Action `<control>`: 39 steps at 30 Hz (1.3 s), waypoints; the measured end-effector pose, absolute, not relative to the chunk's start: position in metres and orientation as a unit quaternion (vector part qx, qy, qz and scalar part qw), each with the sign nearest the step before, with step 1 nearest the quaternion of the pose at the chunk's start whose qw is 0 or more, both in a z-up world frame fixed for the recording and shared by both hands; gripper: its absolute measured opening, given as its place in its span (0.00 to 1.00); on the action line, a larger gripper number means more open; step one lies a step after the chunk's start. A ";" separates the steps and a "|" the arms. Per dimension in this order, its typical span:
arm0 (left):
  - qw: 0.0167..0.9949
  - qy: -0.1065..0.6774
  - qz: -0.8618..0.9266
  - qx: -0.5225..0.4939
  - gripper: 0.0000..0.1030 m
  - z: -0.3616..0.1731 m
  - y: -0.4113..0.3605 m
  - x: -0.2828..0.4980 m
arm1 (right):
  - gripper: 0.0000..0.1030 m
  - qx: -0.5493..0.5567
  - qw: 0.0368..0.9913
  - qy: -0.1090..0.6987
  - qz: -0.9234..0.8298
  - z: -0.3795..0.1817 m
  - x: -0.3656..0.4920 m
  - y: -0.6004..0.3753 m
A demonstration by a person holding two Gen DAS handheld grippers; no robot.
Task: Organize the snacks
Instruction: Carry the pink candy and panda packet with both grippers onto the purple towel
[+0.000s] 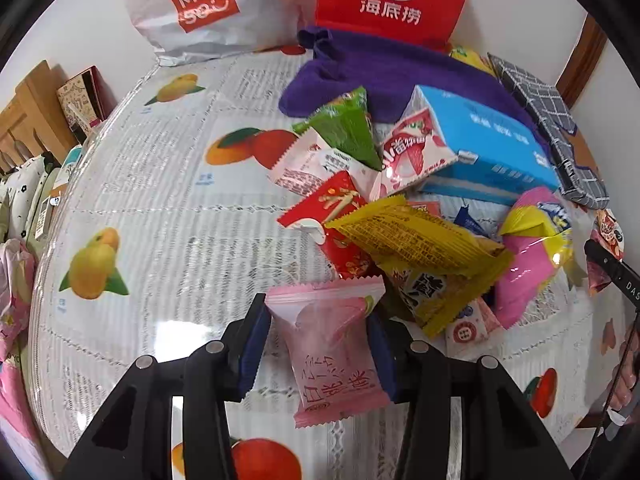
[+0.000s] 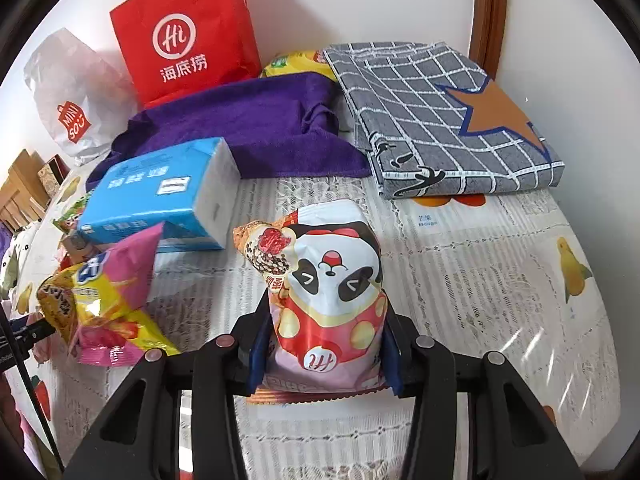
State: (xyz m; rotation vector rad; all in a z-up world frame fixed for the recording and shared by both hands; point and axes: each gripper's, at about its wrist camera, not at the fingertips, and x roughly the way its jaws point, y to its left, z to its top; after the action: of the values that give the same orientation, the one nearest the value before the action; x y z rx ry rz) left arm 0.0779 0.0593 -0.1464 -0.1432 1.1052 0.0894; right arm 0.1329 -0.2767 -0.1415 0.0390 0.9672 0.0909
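Observation:
My left gripper (image 1: 320,320) is shut on a pale pink snack packet (image 1: 336,352), held just above the tablecloth in front of the snack pile. The pile holds a yellow packet (image 1: 416,240), a red packet (image 1: 336,216), a green packet (image 1: 348,128), a strawberry packet (image 1: 412,152) and a pink-and-yellow bag (image 1: 532,248). My right gripper (image 2: 324,320) is shut on a panda-print snack bag (image 2: 332,300), held upright over the table. The pink-and-yellow bag (image 2: 108,288) lies to its left.
A blue tissue pack (image 2: 160,196) (image 1: 480,148), a purple towel (image 2: 248,128), a folded grey checked cloth (image 2: 440,116), a red paper bag (image 2: 188,36) and a white Miniso bag (image 1: 196,4) stand at the back. The table edge (image 1: 52,208) drops off at left.

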 end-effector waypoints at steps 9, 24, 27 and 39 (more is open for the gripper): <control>0.870 0.489 0.018 -0.059 0.44 -0.103 0.056 0.067 | 0.44 0.017 0.895 0.442 0.064 -0.104 0.113 -0.258; 0.891 0.451 -0.042 -0.044 0.44 -0.045 0.010 0.118 | 0.44 0.006 0.915 0.394 0.091 -0.040 0.134 -0.228; 0.894 0.444 -0.052 -0.038 0.44 -0.033 0.001 0.137 | 0.44 0.006 0.917 0.388 0.093 -0.030 0.148 -0.224; 0.901 0.430 -0.063 -0.020 0.44 -0.008 -0.012 0.200 | 0.44 0.006 0.922 0.377 0.092 -0.014 0.212 -0.224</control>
State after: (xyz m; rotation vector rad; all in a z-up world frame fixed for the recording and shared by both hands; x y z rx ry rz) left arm 0.2002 -0.0121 -0.0084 -0.0404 0.8894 -0.1297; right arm 0.2119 -0.2239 -0.0137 0.0115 0.7749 0.1881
